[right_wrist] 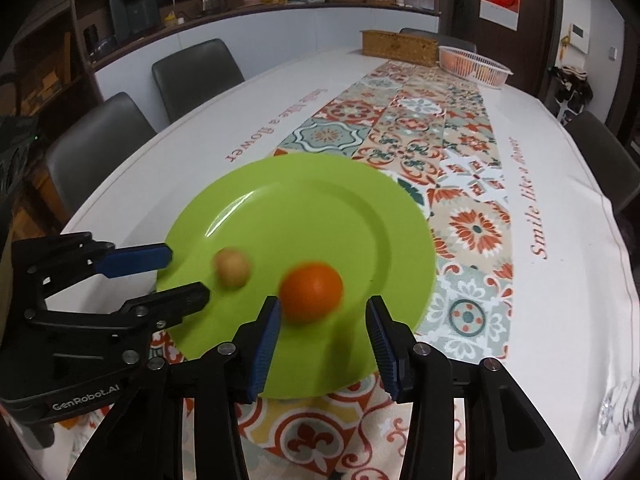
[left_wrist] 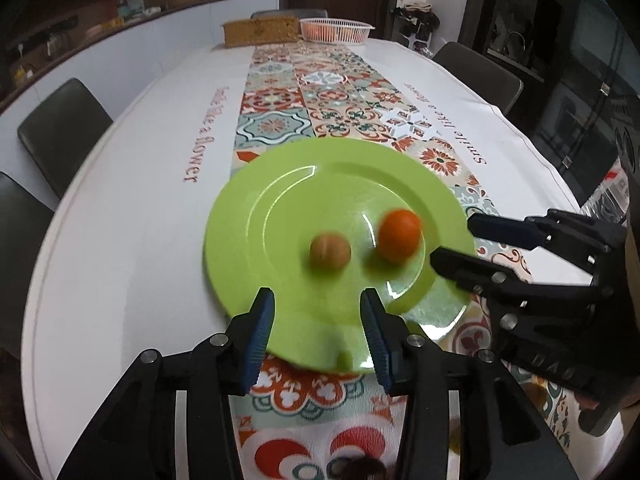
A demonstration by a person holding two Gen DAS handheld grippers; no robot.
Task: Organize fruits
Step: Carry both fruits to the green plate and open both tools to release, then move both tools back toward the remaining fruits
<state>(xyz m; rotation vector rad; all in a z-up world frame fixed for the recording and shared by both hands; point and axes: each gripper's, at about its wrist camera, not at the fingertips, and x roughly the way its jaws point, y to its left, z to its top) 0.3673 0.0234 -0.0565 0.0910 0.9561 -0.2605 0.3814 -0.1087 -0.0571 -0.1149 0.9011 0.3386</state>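
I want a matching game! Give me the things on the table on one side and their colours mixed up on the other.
Things:
1. plate
2. big round fruit
3. small round fruit
4. basket at the far end

Colours:
A. orange
B. light, whitish
C. bright green
D. tan-brown

Pairs: 1-C, 2-A, 3-D, 4-B

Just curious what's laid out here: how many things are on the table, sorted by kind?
Fruits: 2, an orange fruit and a small tan fruit, both on the plate
Plates: 1, green plate
Baskets: 1, white basket at the far end, holding something orange
Boxes: 1, brown box beside the basket
Total: 5
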